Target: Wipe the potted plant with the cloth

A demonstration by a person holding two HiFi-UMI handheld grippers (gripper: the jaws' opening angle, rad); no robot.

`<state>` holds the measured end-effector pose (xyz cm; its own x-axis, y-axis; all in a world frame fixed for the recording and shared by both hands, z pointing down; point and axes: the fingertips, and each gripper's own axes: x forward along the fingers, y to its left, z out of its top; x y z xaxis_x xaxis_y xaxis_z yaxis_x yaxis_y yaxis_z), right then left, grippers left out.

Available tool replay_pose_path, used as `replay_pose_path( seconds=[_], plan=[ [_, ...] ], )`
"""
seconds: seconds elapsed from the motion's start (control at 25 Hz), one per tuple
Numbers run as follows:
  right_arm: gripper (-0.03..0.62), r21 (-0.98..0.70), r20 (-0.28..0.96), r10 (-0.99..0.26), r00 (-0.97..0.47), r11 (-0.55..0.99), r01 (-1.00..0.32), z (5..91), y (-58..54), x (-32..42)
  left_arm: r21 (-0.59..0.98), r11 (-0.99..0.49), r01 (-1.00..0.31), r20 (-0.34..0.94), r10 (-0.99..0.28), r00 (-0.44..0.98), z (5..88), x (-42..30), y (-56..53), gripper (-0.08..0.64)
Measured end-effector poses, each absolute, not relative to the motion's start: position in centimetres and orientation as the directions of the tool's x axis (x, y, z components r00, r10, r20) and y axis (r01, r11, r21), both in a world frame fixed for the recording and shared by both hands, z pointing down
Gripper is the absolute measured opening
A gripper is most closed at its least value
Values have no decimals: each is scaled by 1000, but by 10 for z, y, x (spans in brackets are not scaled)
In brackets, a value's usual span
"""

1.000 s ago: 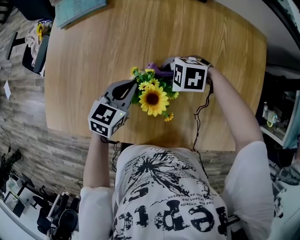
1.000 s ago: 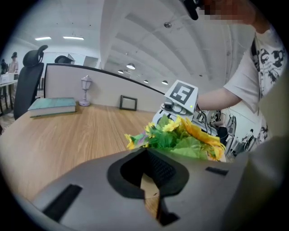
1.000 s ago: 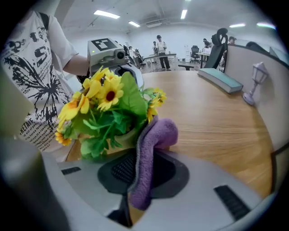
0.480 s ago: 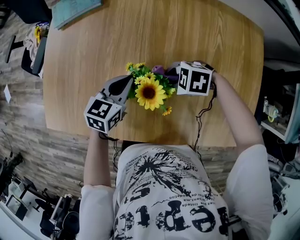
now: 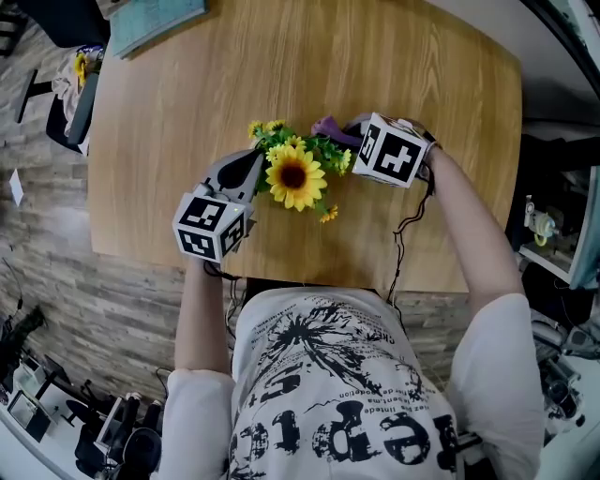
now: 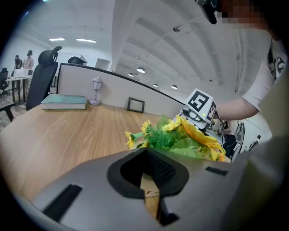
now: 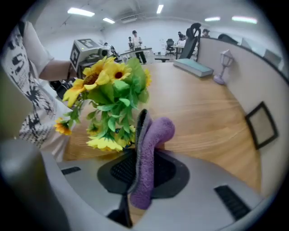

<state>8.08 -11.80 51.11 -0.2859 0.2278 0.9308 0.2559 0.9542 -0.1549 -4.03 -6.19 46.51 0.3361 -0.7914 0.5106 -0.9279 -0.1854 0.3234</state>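
Note:
The potted plant (image 5: 293,175), a sunflower with green leaves and small yellow blooms, stands in the middle of the wooden table (image 5: 187,103). My left gripper (image 5: 246,169) is shut at the plant's left side. In the left gripper view, a pale bit of the pot (image 6: 148,187) shows between the jaws of the left gripper (image 6: 149,173). My right gripper (image 5: 349,131) is shut on a purple cloth (image 5: 330,127), which lies against the leaves at the plant's far right. In the right gripper view, the cloth (image 7: 151,144) stands up between the jaws of the right gripper (image 7: 142,167), touching the foliage (image 7: 115,90).
A teal book (image 5: 155,23) lies at the table's far left corner. A small lamp (image 6: 95,90) and a picture frame (image 6: 135,104) stand along the partition at the back. The table's near edge (image 5: 309,277) runs just in front of the person.
The right gripper has slid to the right along the plant with the cloth and rolled. The left gripper has stayed at the plant's left side.

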Motion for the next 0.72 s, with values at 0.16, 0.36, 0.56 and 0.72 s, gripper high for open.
replay_pose_path(
  seconds=[0.16,0.36,0.56,0.72],
  plan=[
    [74,48,923,-5,-384,994,101,493,-156,74,314,-171,-934,499,-807,316,466,-40,-58,2],
    [74,119,837,-146,-528,989,-86,447,-179,56,253,-163,-954,496,-824,273,455,-46,-59,3],
    [74,108,764,-180,-620,982,-152,400,-164,41,208,-169,-963,444,-861,247,423,-51,-53,3],
    [74,70,725,-191,-662,976,-204,373,-140,16,168,-232,-958,374,-884,279,389,-64,-49,3]
  ],
)
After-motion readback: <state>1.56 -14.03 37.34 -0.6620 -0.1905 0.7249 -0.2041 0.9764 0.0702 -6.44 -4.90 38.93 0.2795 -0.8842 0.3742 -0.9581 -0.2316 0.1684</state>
